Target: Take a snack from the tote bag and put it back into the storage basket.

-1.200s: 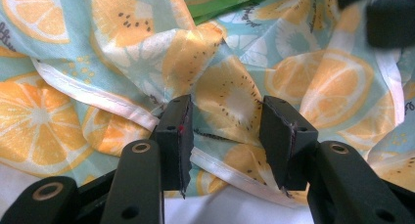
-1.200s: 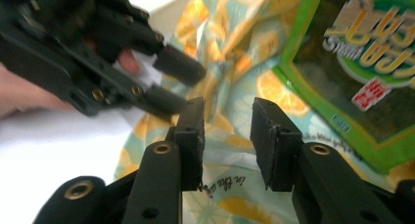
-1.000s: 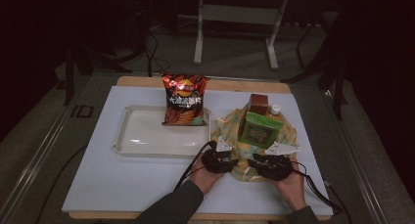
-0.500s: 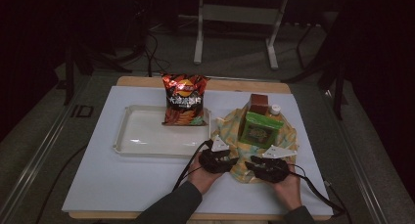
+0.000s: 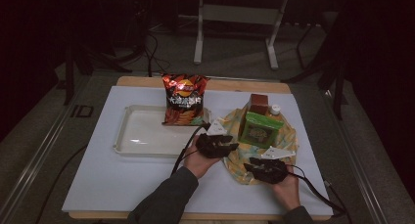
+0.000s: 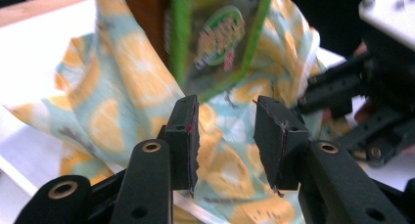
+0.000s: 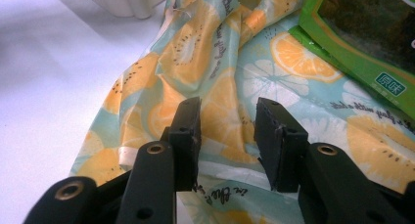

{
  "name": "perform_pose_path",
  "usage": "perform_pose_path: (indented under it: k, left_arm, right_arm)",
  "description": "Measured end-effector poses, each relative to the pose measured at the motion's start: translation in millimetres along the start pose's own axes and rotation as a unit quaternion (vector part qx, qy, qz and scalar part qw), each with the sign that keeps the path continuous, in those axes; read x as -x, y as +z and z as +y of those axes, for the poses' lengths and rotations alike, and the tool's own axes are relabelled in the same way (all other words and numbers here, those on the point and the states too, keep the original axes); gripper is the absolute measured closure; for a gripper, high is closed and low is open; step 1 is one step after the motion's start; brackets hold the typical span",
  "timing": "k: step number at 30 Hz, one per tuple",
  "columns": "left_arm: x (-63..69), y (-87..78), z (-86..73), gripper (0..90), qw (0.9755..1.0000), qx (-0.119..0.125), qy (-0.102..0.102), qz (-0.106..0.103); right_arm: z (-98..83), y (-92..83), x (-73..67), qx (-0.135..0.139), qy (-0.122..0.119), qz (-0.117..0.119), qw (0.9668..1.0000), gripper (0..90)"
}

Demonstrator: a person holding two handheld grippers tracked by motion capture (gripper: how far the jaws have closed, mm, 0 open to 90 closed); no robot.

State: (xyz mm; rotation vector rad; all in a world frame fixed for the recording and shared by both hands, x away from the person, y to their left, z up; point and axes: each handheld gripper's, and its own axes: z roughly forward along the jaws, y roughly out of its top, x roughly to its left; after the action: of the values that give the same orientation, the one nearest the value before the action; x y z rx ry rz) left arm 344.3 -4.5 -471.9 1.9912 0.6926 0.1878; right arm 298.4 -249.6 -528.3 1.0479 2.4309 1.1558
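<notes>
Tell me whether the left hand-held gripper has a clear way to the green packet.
Probably yes: the left hand-held gripper faces the green packet, jaws apart, with the fruit-print cloth lying under and around it, not in front.

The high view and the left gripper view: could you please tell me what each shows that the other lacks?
High view alone: the chip bag standing in the white tray, and a bottle cap. Left gripper view alone: the left gripper up close, jaws apart over the cloth with nothing pressed between them. Both: the fruit-print cloth, the green packet, the brown box and the right gripper.
</notes>
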Motion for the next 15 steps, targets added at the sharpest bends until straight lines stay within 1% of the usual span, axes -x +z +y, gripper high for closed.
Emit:
perform_pose_path:
  k: [3,5,6,8,9,10,11,12,13,15]
  left_arm:
    - [-9.4,-3.6,10.6,57.7,0.9999,0.011,-0.011,-0.005]
    - [-15.0,-5.7,17.4,56.0,0.9996,0.022,-0.014,-0.009]
    - [-17.0,-6.5,20.1,54.8,0.9996,0.023,-0.012,-0.009]
    - [-20.8,-8.3,27.1,52.4,0.9993,0.035,-0.008,-0.013]
    - [-22.9,-9.2,31.2,50.8,0.9987,0.046,-0.002,-0.022]
    - [-24.1,-9.4,33.7,47.5,0.9984,0.051,0.0,-0.026]
    - [-26.5,-8.8,38.7,45.7,0.9979,0.055,0.001,-0.035]
    - [-27.2,-8.3,41.2,43.3,0.9977,0.057,0.004,-0.036]
    - [-28.2,-7.4,45.3,42.5,0.9976,0.058,0.013,-0.034]
    - [-30.5,-5.3,51.0,41.2,0.9973,0.06,0.014,-0.039]
  right_arm:
    - [-0.2,0.0,0.2,0.0,0.001,0.001,1.0,62.1]
    - [-0.1,0.1,0.1,-0.001,0.005,0.002,1.0,61.9]
    - [0.1,0.2,0.5,0.0,0.008,0.002,1.0,61.9]
    - [0.0,0.7,1.0,0.001,0.008,0.003,1.0,61.9]
    - [-0.1,0.8,0.9,0.0,0.009,0.003,1.0,61.9]
    - [-0.3,1.2,0.8,0.0,0.01,0.004,0.9999,61.8]
    - [-0.4,1.4,0.8,-0.001,0.01,0.004,0.9999,61.8]
    - [-0.5,1.7,0.8,-0.001,0.01,0.004,0.9999,61.6]
    - [-0.5,1.7,0.9,-0.001,0.01,0.005,0.9999,61.6]
    - [-0.5,1.7,1.0,-0.001,0.011,0.005,0.9999,61.5]
